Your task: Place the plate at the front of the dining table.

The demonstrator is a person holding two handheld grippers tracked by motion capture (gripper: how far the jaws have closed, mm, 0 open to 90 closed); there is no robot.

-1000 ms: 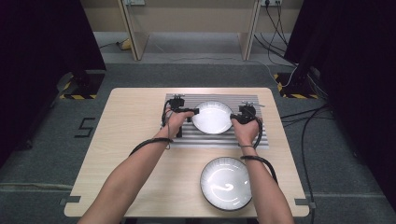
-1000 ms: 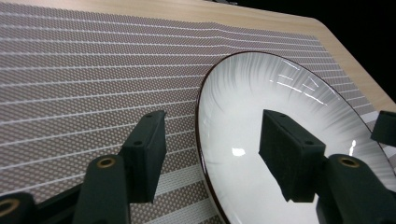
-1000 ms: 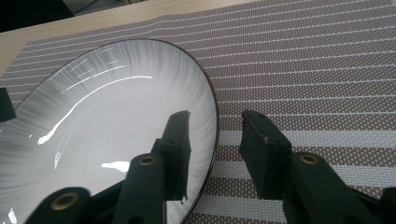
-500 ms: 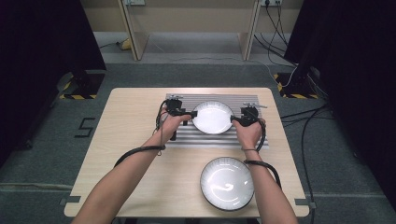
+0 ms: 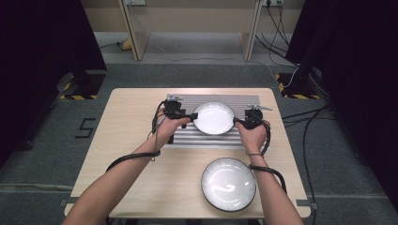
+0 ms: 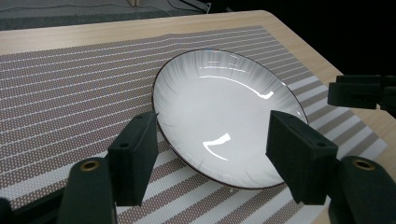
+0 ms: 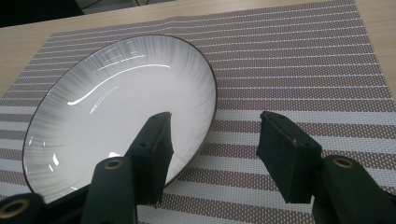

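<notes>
A white plate with a thin dark rim rests on the striped placemat at the back middle of the table. My left gripper sits at the plate's left edge and my right gripper at its right edge. In the left gripper view the jaws of my left gripper have just been opening and stand wide, with the plate lying untouched below and ahead. In the right gripper view the jaws of my right gripper have also just been opening; they straddle the rim of the plate without pressing it.
A second, similar plate lies near the front right of the wooden table. Cables trail from both grippers along the person's forearms. The other gripper shows at the right of the left gripper view. Dark cabinets and floor cables surround the table.
Both pairs of jaws have opened and let go of the plate, which stays on the placemat. The left hand has lifted and drawn back a little from the rim.
</notes>
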